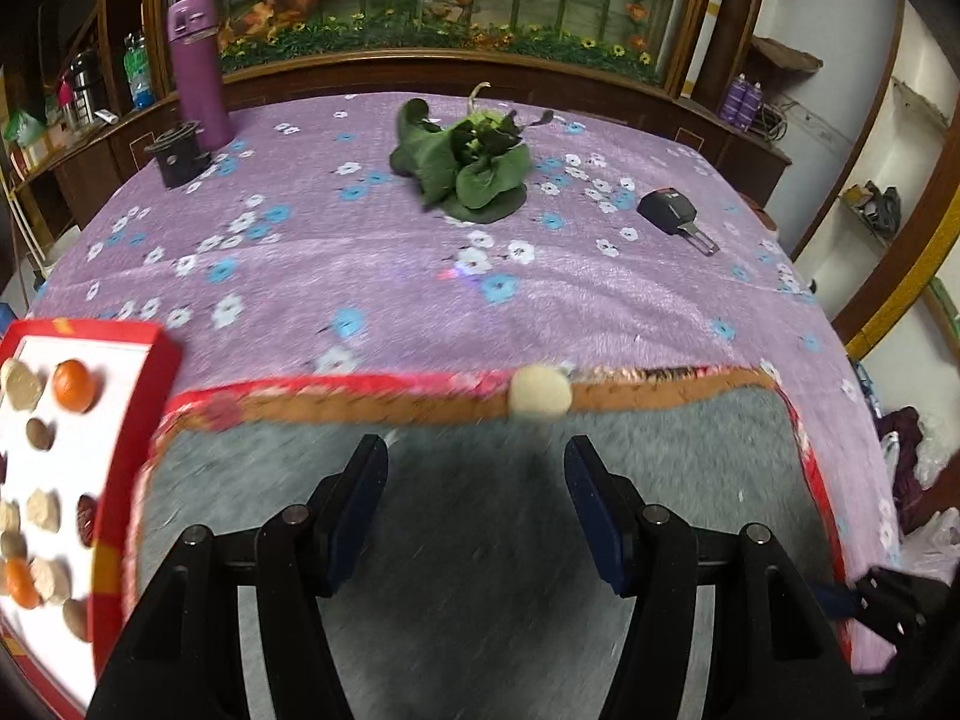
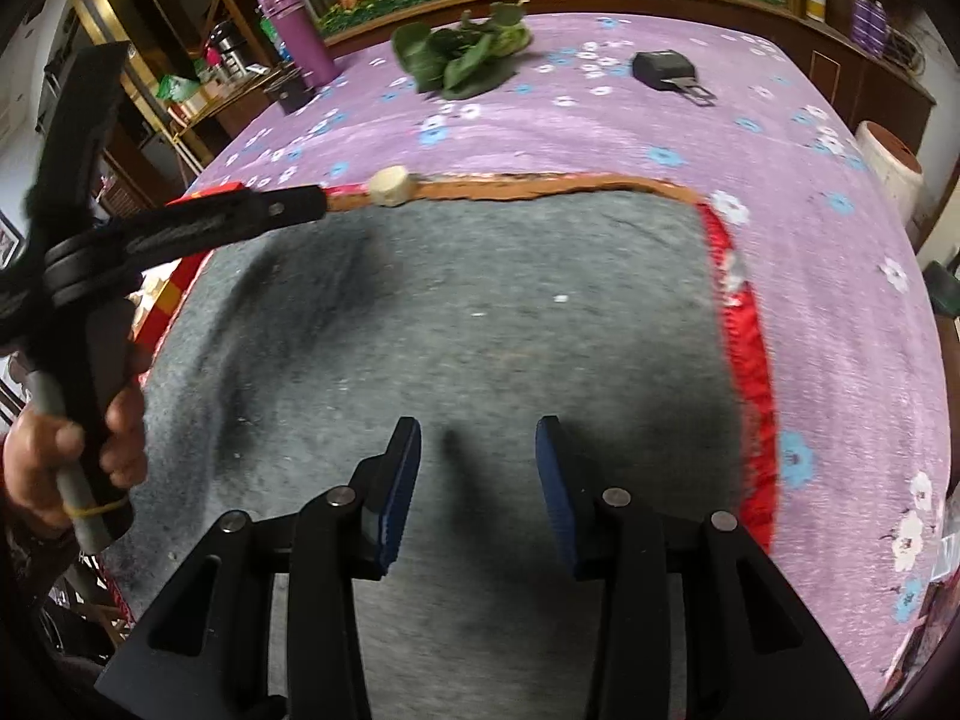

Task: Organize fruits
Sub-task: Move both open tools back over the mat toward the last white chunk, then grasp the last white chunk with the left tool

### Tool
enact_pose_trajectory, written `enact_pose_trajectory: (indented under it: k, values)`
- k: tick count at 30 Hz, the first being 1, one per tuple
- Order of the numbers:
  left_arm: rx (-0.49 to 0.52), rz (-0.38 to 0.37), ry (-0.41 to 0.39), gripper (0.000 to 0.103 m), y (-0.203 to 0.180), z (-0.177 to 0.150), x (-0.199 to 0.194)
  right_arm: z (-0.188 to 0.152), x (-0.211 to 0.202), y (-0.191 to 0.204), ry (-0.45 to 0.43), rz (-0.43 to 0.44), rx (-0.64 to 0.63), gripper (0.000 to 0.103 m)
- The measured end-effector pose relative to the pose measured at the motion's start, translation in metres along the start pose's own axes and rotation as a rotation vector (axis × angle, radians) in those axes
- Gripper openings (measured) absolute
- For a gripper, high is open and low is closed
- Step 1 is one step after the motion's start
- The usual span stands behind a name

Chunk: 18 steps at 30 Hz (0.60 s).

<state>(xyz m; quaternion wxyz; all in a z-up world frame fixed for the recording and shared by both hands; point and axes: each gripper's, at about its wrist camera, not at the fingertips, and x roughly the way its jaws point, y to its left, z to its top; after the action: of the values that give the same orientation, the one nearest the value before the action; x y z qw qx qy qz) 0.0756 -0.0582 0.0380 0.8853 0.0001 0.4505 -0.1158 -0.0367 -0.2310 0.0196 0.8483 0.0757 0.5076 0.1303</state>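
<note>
One small pale cream rounded fruit piece lies alone at the far edge of the grey felt mat, on its orange-brown border, just above centre in the left wrist view and upper left of centre in the right wrist view. It looks light, dry and firm, perhaps crumbly, and liable to roll, so I would take it across its widest middle with a gentle squeeze. Both grippers are released and carry nothing: the left gripper has its blue-padded jaws well apart over bare mat, and the right gripper has its jaws apart more narrowly, also over bare mat. At the lower left of the left wrist view, a red-rimmed white tray holds about a dozen sorted pieces: I count two orange ones, roughly six pale ones, and some brown and dark red ones cut off by the frame edge. Further back on the purple flowered cloth are one heap of green leaves, one purple flask and one black buckle.
</note>
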Motion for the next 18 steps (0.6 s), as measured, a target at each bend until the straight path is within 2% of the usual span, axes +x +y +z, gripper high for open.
enact_pose_trajectory:
  k: [7,12,18]
  values:
    - [-0.009,0.059,-0.015,0.061,-0.039,0.016,0.011,-0.004,-0.008,-0.024,-0.001,0.006,0.028,0.041]
    - [-0.021,0.084,0.008,0.061,-0.046,0.02,0.022,-0.001,-0.014,-0.028,-0.005,0.006,0.022,0.041]
    - [-0.043,0.018,0.02,0.061,-0.022,0.021,0.025,0.005,-0.033,-0.032,-0.072,-0.042,-0.021,0.043]
